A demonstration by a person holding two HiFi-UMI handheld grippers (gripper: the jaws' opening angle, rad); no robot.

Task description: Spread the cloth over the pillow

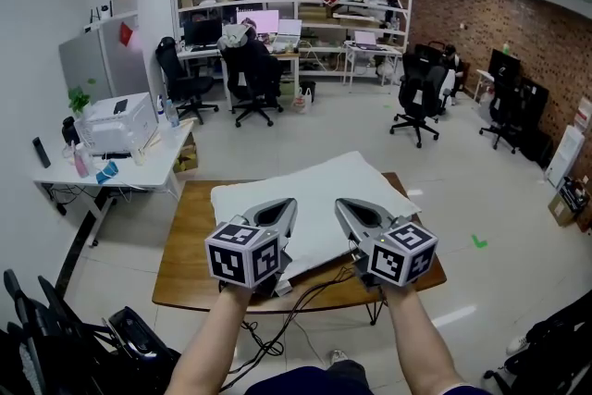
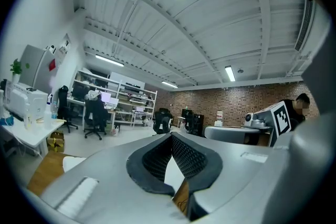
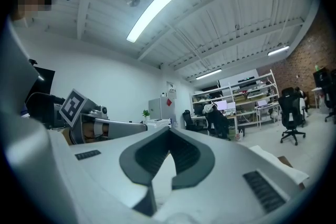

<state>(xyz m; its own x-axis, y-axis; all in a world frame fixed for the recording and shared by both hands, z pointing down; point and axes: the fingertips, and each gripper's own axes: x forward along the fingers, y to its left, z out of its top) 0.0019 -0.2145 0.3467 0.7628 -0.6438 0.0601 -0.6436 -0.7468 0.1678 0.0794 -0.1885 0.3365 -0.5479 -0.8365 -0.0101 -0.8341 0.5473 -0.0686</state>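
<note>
Left claw (image 1: pixel 289 206), right claw (image 1: pixel 340 204): both closed.

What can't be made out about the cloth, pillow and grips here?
- Head view: pillow not told apart from the white cloth.
- Head view: cloth's near edge sits behind left gripper and right gripper.
- Both gripper views: jaws shut; the gripper bodies hide any cloth pinched at the tips.
</note>
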